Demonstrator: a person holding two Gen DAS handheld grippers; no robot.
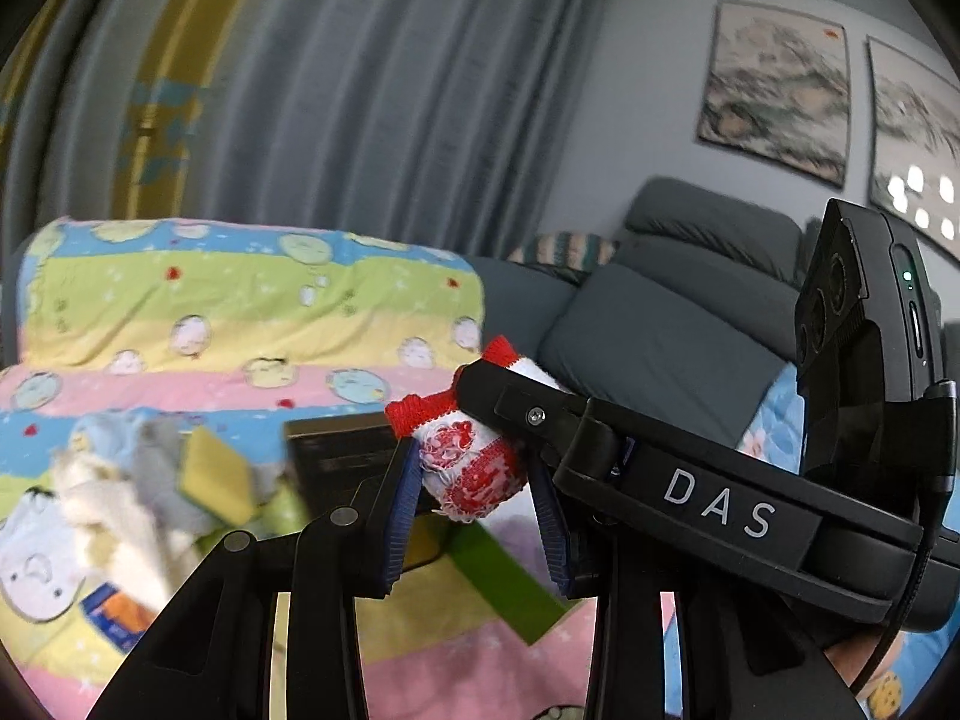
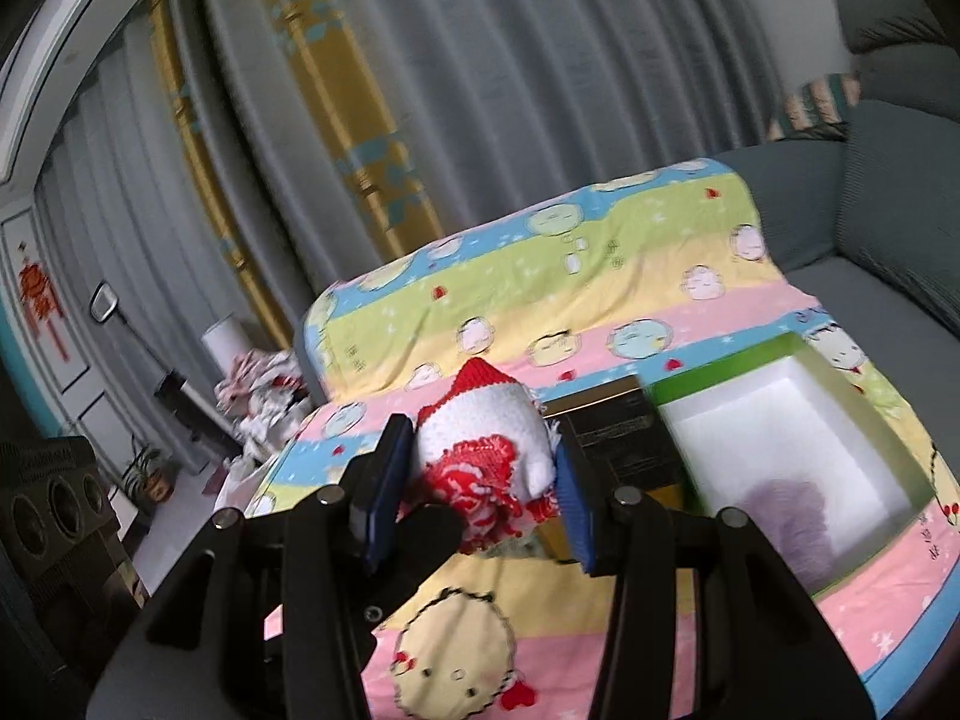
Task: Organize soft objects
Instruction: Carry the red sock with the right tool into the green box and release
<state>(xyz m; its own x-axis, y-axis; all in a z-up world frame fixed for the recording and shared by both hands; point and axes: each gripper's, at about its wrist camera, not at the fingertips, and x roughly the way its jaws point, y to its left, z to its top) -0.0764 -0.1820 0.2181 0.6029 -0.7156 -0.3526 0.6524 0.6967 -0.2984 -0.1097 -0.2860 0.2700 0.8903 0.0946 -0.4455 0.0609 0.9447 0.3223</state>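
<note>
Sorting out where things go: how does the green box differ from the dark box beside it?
The green box is lime outside and white inside; the dark box is black with a gold edge. The green box shows an open hollow with something purplish inside; the dark box's contents cannot be seen. Both rest side by side on the cartoon blanket.

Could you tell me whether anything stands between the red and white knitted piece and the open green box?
Nothing visible does. Both claws, left and right, are closed on the red and white knitted piece, held above the blanket. The green box sits open just to its right, its white interior uncovered.
</note>
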